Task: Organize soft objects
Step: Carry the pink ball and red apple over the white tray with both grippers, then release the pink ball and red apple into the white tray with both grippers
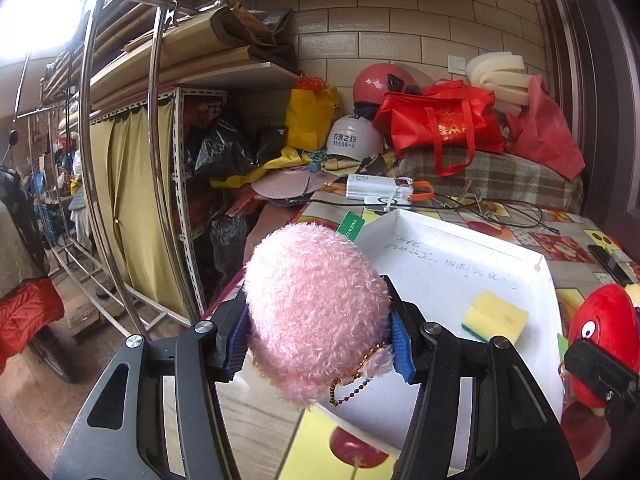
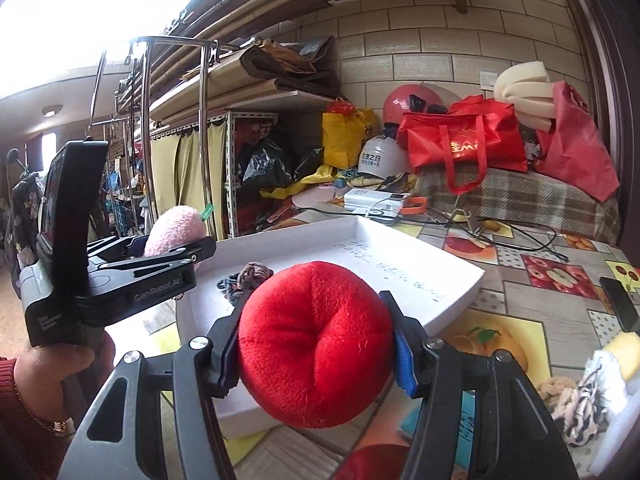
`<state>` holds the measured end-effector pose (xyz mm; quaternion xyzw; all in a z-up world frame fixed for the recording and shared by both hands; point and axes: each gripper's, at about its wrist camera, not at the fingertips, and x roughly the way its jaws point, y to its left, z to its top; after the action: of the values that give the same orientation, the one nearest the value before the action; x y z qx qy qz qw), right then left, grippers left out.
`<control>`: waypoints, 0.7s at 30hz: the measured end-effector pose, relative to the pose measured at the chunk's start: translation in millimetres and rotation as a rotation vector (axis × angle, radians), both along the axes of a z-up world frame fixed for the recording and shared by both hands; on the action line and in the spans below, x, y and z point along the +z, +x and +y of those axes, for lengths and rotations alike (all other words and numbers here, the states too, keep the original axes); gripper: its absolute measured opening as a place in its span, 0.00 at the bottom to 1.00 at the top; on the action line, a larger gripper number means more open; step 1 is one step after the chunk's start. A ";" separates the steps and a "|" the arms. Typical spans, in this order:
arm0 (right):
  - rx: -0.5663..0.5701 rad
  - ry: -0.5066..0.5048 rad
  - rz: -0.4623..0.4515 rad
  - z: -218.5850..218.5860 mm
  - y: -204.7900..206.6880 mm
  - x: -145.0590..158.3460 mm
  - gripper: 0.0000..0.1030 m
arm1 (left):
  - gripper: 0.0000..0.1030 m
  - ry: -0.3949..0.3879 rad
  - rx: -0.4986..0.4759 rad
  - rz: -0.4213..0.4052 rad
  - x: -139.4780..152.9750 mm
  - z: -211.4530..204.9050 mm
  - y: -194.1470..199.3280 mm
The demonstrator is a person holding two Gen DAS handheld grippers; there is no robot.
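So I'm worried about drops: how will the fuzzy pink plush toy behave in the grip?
The fuzzy pink plush toy bulges around the left gripper pads, so it probably squashes easily. It looks light. Its rounded shape might roll once released into the white tray.

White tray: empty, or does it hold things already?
Not empty. The white tray holds a yellow sponge, and the right wrist view shows a bundle of hair ties in its near corner. Both plush toys remain gripped outside it.

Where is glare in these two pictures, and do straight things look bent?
Left wrist view: glare burns out the top-left corner, and the metal rack bows strongly. Right wrist view: a larger white glare fills the upper left, and the wall's brick lines curve. The pink toy and red toy stay sharp.
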<state>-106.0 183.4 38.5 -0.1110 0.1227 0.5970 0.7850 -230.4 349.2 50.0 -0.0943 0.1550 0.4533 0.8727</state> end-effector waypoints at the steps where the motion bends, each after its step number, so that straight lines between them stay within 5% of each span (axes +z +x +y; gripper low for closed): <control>1: 0.006 -0.003 -0.004 5.5 -1.9 -0.3 0.58 | 0.56 -0.006 0.006 -0.007 0.2 7.2 0.5; 9: 0.030 -0.119 0.001 60.2 6.2 -6.0 0.58 | 0.56 -0.053 -0.109 0.037 -0.7 35.8 28.7; 13: -0.048 -0.163 0.031 77.0 26.4 -9.5 0.61 | 0.57 -0.078 -0.174 0.088 -3.8 37.4 42.4; 15: -0.093 -0.182 0.075 81.4 37.7 -12.2 0.66 | 0.63 -0.069 -0.159 0.087 -2.7 36.4 41.5; 17: -0.116 -0.183 0.112 79.4 44.5 -13.4 0.93 | 0.87 -0.048 -0.135 0.075 -1.1 34.4 37.8; 18: -0.124 -0.175 0.124 76.9 46.8 -13.3 0.98 | 0.93 -0.047 -0.120 0.064 -0.5 35.6 35.5; 21: -0.134 -0.166 0.135 74.9 48.1 -13.1 1.00 | 1.00 -0.057 -0.086 0.054 -1.3 39.6 31.8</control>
<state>-57.9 258.3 25.4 -0.1269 0.2315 0.5370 0.8012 -198.6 388.8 48.6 -0.1000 0.1952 0.4132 0.8838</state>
